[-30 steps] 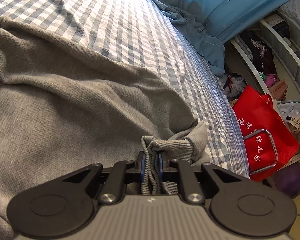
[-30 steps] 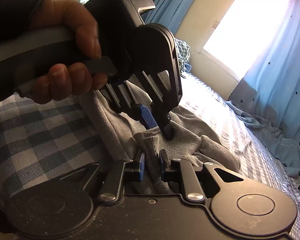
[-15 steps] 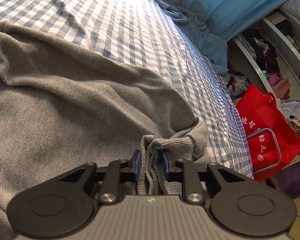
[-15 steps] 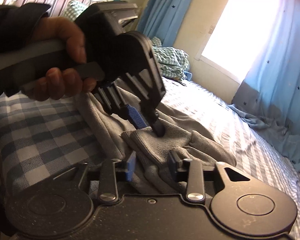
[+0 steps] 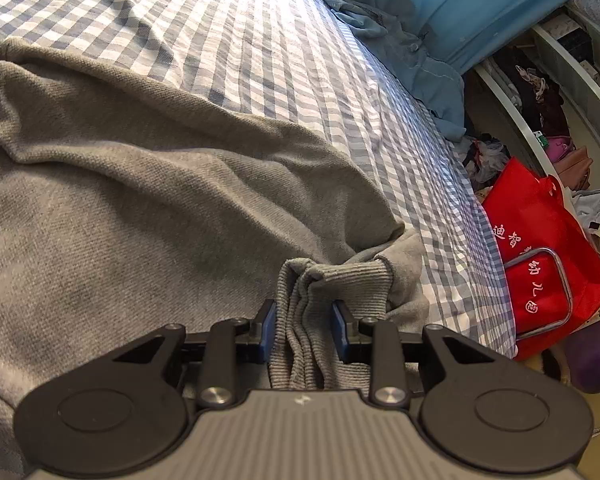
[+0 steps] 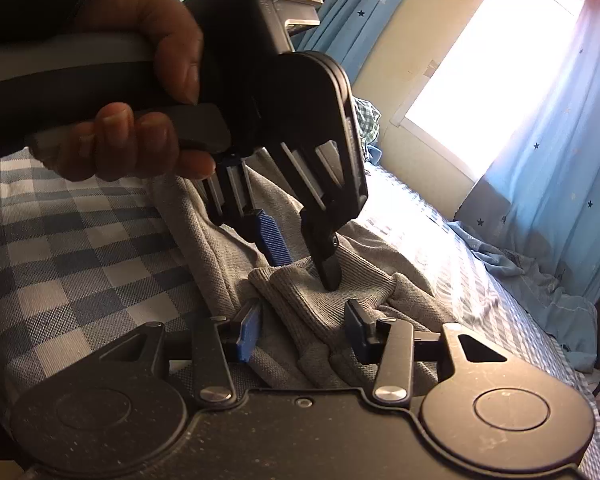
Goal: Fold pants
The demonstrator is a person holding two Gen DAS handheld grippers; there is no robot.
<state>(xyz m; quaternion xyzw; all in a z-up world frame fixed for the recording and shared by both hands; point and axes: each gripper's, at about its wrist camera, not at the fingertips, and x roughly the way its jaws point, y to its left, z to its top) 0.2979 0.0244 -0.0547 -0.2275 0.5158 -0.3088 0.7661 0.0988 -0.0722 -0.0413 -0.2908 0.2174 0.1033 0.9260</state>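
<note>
The grey pants (image 5: 148, 184) lay spread across the checked bed (image 5: 236, 36), their ribbed cuffs (image 5: 340, 280) bunched near the bed's edge; the left gripper (image 5: 303, 330) had its blue-padded fingers (image 5: 269, 330) parted, the cuffs loose between them, no grip; the right gripper (image 6: 300, 330) stood wide open around the same cuffs, holding nothing; beyond the bed's edge sat a red bag (image 5: 540, 248); blue curtains (image 6: 560, 184) hung by the window (image 6: 496, 64).
</note>
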